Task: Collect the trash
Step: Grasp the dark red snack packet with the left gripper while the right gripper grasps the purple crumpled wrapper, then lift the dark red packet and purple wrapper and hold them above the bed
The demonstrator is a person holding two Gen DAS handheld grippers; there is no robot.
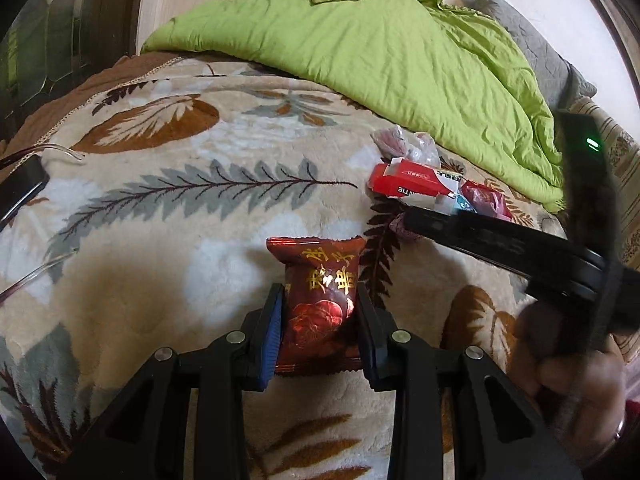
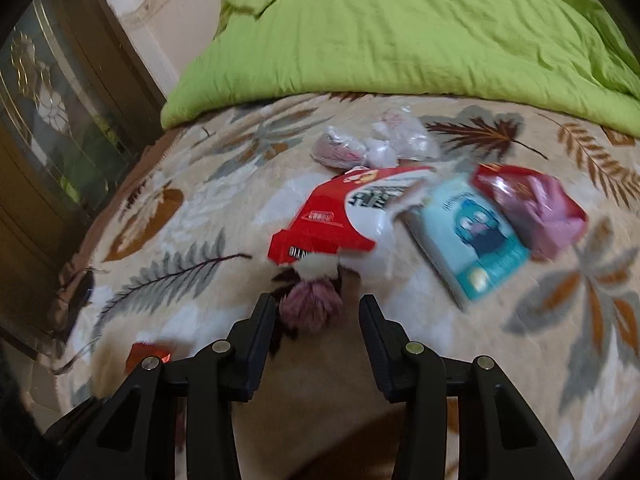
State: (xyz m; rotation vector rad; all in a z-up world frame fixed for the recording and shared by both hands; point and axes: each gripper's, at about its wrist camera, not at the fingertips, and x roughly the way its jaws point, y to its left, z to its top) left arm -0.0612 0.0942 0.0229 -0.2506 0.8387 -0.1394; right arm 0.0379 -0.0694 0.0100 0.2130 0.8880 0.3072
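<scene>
A dark red snack packet (image 1: 320, 280) with gold characters lies on the leaf-patterned blanket (image 1: 160, 240). My left gripper (image 1: 320, 292) is shut on it, blue pads (image 1: 274, 320) pressing both its sides. My right gripper (image 2: 318, 304) is open, and a crumpled pink-purple wrapper (image 2: 312, 308) sits on the blanket between its fingertips, nearer the left finger. Just beyond it lies a torn red and white carton (image 2: 340, 220). In the left wrist view the right gripper (image 1: 412, 220) reaches in from the right, held by a hand (image 1: 568, 364).
More litter lies past the carton: a light blue packet (image 2: 472, 240), a red wrapper with pink inside (image 2: 532, 204), clear plastic bags (image 2: 376, 140). A green quilt (image 1: 380, 40) covers the far bed. A phone (image 1: 20, 192) lies at the left edge, and a dark cabinet (image 2: 48, 120) stands left.
</scene>
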